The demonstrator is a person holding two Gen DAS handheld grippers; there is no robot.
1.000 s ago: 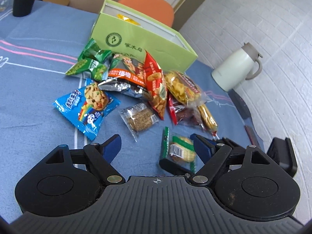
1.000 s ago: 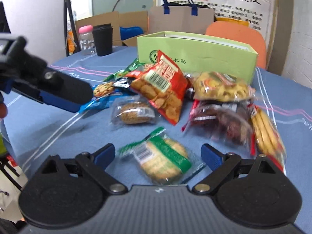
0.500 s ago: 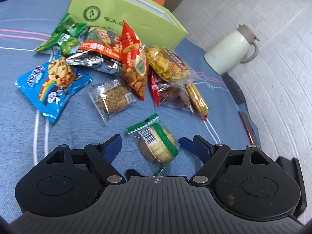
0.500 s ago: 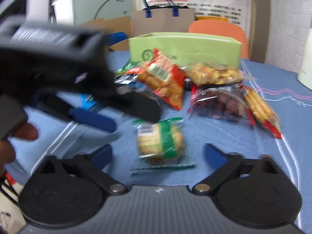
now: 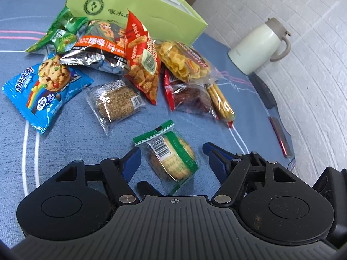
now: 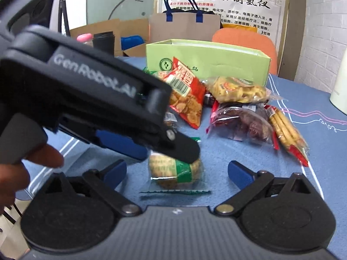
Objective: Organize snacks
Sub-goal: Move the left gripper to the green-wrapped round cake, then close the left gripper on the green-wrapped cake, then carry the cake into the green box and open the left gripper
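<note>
Two grippers converged on one snack. Green box [image 5: 134, 15] stood open-topped behind pile, likely destination. Snack pile [image 5: 138, 65] lay just before box. Left gripper [image 5: 171, 158], jaws spread wide, straddled green-banded biscuit pack [image 5: 171, 158] lying nearest, apart from pile; nothing grasped. Right gripper [image 6: 176, 171] also released, same pack between its fingers. Bare blue cloth [image 5: 108, 147] around pack gave room.

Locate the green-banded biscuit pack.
The green-banded biscuit pack lies on the blue tablecloth between the left gripper fingers, nearer the camera than the snack pile.
</note>
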